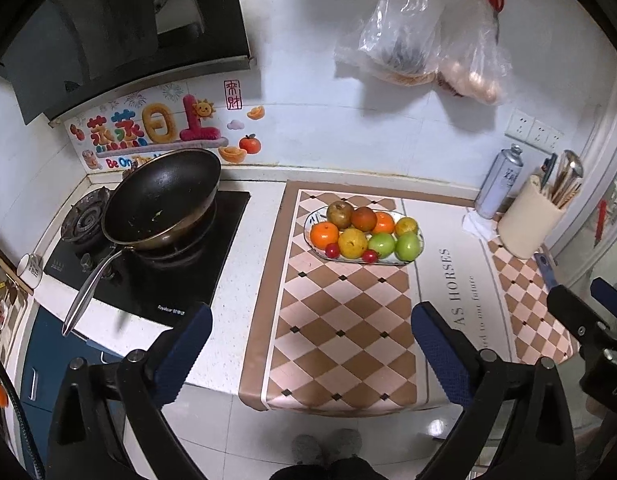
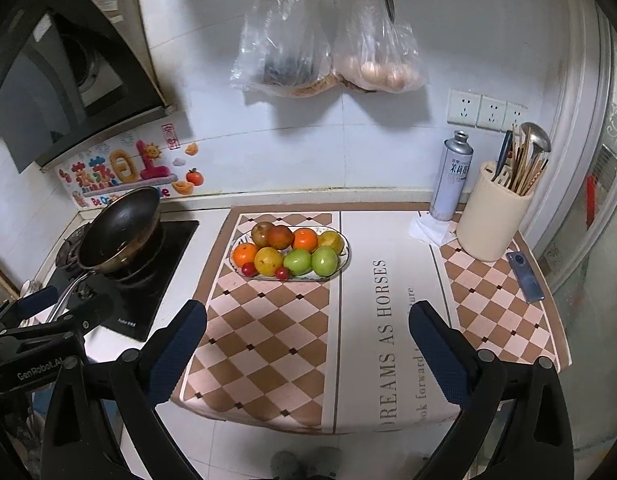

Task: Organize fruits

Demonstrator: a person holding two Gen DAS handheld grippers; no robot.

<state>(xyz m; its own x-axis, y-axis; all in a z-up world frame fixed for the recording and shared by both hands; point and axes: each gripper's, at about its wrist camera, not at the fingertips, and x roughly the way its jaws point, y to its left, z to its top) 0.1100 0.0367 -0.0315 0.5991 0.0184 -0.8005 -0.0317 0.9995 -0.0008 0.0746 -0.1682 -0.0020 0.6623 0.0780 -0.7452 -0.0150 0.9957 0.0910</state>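
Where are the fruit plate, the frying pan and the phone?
fruit plate (image 2: pixel 345 249): right wrist view, bare right-hand rim.
frying pan (image 1: pixel 160 196): left wrist view, dark inner surface.
phone (image 2: pixel 525 277): right wrist view, middle of its back, lying on the mat's right edge.

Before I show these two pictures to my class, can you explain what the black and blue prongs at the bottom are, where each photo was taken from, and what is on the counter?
Those prongs are hand-held tongs, one pair in each of a person's hands, each carrying a camera that looks along its fingers. One picture comes from the left tongs, the other from the right tongs. Both stand open and hold nothing. On the checkered mat sits an oval plate of fruit: oranges, green apples, small red fruits. A black wok rests on the stove, and a utensil holder, a spray can and a phone stand to the right.
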